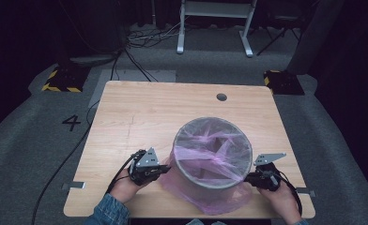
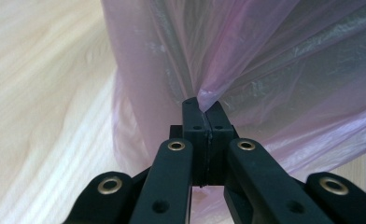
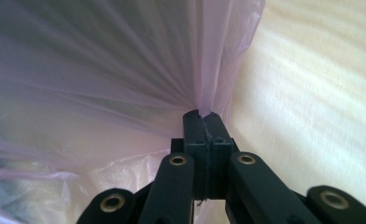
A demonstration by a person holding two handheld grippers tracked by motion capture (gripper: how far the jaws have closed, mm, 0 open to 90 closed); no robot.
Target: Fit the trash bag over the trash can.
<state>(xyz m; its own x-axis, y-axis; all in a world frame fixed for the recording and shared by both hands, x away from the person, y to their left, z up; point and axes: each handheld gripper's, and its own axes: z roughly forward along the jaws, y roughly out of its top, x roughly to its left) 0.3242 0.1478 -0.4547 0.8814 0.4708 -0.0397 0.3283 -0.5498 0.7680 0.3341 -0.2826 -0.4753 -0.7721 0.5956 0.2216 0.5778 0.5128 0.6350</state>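
Note:
A grey round bin (image 1: 205,180) stands on the wooden table (image 1: 140,112), lined with a thin pink plastic bag (image 1: 213,146) that spills over its rim and down its outside. My left gripper (image 1: 167,167) is at the bin's left side, shut on a pinch of the pink bag (image 2: 246,70). My right gripper (image 1: 248,178) is at the bin's right side, shut on a gathered fold of the same pink bag (image 3: 125,70). In both gripper views the film fans out from the closed fingertips (image 2: 202,103) and fingertips (image 3: 201,115).
The bin sits near the table's front edge, between the person's two hands. A round cable hole (image 1: 221,97) lies near the far edge. Cables (image 1: 135,56) run over the grey floor, and a white frame (image 1: 215,23) stands beyond.

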